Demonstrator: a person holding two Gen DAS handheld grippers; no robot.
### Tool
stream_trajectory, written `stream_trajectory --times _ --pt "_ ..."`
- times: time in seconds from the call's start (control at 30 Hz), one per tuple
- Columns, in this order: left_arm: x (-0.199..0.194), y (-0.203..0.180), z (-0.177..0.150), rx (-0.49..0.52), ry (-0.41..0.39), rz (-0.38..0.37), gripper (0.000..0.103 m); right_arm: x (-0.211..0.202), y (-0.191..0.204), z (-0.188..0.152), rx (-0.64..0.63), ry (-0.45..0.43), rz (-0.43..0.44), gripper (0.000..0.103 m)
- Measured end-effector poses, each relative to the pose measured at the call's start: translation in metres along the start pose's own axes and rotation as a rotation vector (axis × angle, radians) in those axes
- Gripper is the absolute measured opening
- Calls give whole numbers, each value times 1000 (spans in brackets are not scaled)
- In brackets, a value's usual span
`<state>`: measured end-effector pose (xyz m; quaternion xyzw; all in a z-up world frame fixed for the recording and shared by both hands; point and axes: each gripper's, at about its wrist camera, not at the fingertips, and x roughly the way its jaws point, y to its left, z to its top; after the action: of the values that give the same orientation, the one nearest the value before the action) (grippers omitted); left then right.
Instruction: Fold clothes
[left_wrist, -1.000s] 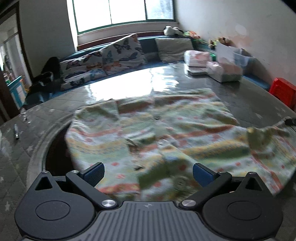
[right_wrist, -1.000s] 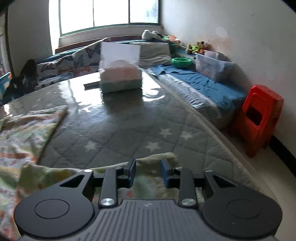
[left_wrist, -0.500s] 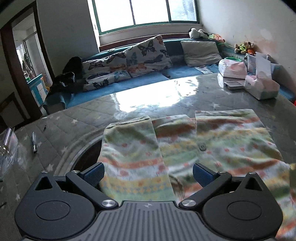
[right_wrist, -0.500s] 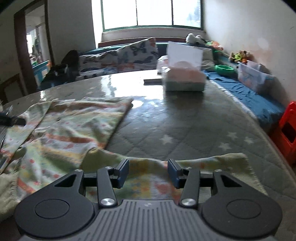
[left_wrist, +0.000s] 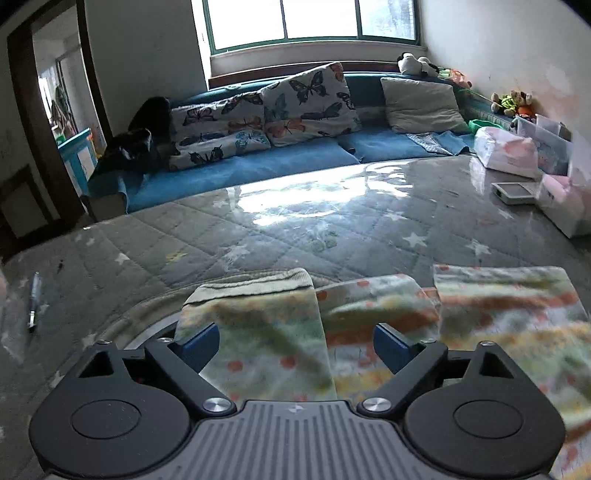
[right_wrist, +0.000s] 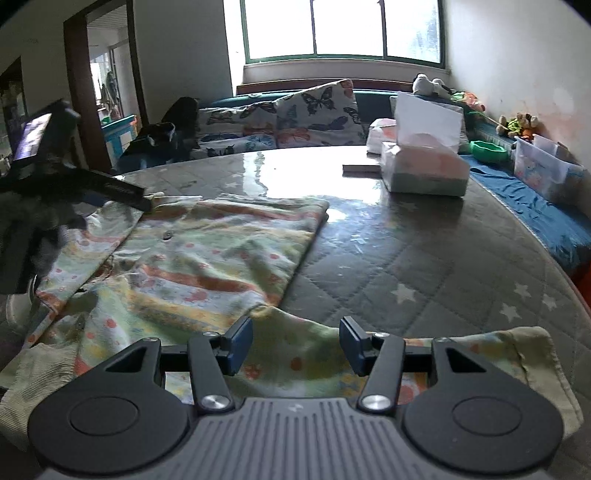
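A pale green knit cardigan (right_wrist: 207, 258) with orange and yellow stripes lies spread on the grey quilted table (right_wrist: 424, 258). In the left wrist view its left sleeve (left_wrist: 258, 325) lies straight ahead, cuff pointing away, beside the body panels (left_wrist: 498, 314). My left gripper (left_wrist: 295, 343) is open, its jaws wide apart just above that sleeve. My right gripper (right_wrist: 295, 343) is open over the right sleeve (right_wrist: 480, 354), which stretches to the right along the near edge. The left gripper (right_wrist: 122, 192) also shows at the far left of the right wrist view.
A tissue box (right_wrist: 424, 170) and a white packet (left_wrist: 506, 151) stand at the table's far right, with a small flat device (left_wrist: 513, 192) nearby. A pen (left_wrist: 34, 299) lies at the left. A blue sofa with butterfly cushions (left_wrist: 306, 103) runs behind the table.
My right gripper has opened and let go of the right sleeve, which now lies flat. My left gripper has swung left and come low over the left sleeve.
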<state>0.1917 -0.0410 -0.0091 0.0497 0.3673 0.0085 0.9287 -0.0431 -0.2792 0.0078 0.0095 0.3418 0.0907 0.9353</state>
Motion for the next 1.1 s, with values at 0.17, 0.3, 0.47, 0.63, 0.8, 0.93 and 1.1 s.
stream_trajectory --times 0.17,0.3,0.47,0.63,0.8,0.93,1.1 --pt "22 3 4 -13 42 -2 79 9 3 1 -1 10 19 53" --pt "26 6 0 -10 27 13 71 14 4 1 2 15 29 54" --pt "22 17 -1 -17 20 31 36 14 4 0 6 13 29 54" --pt "5 37 -3 -71 6 17 10 9 7 -2 10 3 27 54" --pt "-28 65 -14 -126 -44 38 7 1 10 -3 8 -9 24 54" --pt "-62 97 -27 -195 -80 61 7 -3 14 -3 1 -18 24 54" --pt "-103 138 -47 -270 -129 98 7 -8 20 -2 -14 -30 26 54"
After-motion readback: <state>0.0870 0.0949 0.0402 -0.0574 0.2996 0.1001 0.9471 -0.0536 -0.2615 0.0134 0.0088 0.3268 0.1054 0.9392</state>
